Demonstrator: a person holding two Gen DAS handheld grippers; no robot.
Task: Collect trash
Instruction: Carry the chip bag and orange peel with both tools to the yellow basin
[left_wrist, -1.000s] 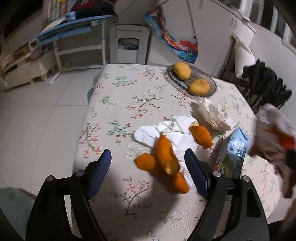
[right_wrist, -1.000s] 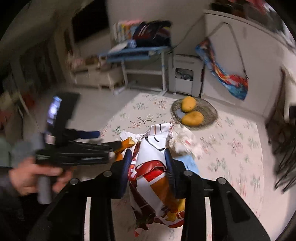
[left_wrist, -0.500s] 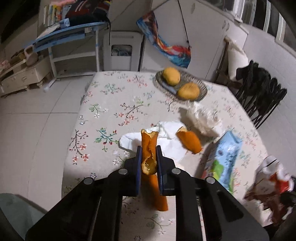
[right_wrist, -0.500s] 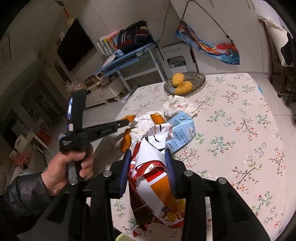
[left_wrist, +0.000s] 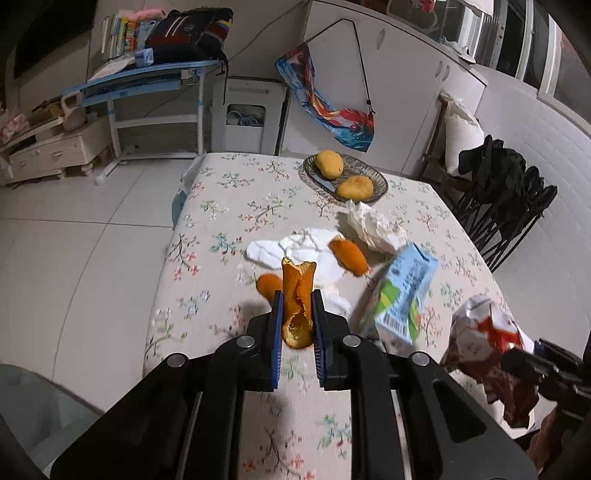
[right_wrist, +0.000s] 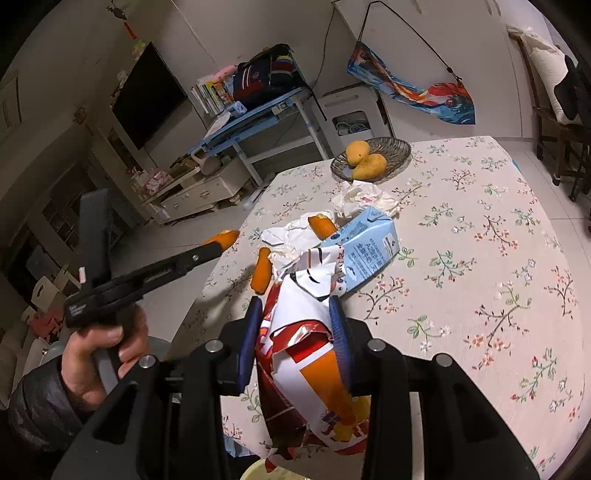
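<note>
The left gripper (left_wrist: 297, 314) is clamped on a curled strip of orange peel (left_wrist: 296, 295), which stands upright between its blue pads, lifted off the floral tabletop (left_wrist: 221, 206). In the right wrist view a hand (right_wrist: 99, 354) in a dark sleeve holds this gripper out past the tabletop's left edge, the peel at its tip. Just beyond it on the cloth lie 2 more peel pieces, 1 (left_wrist: 269, 283) near the gripper and 1 (left_wrist: 349, 255) further right, both against flat white tissue (left_wrist: 295, 247). A crumpled tissue (left_wrist: 371, 229) lies beyond them, close to a wicker dish (left_wrist: 373, 173) holding 2 mangoes (left_wrist: 330, 163). A blue milk carton (left_wrist: 402, 295) lies on its side beside the peels. At the right, the right gripper (right_wrist: 295, 328) is closed on a crumpled red, white and orange snack bag (right_wrist: 306, 354), whose lower part hangs below the pads near the tabletop's front edge.
</note>
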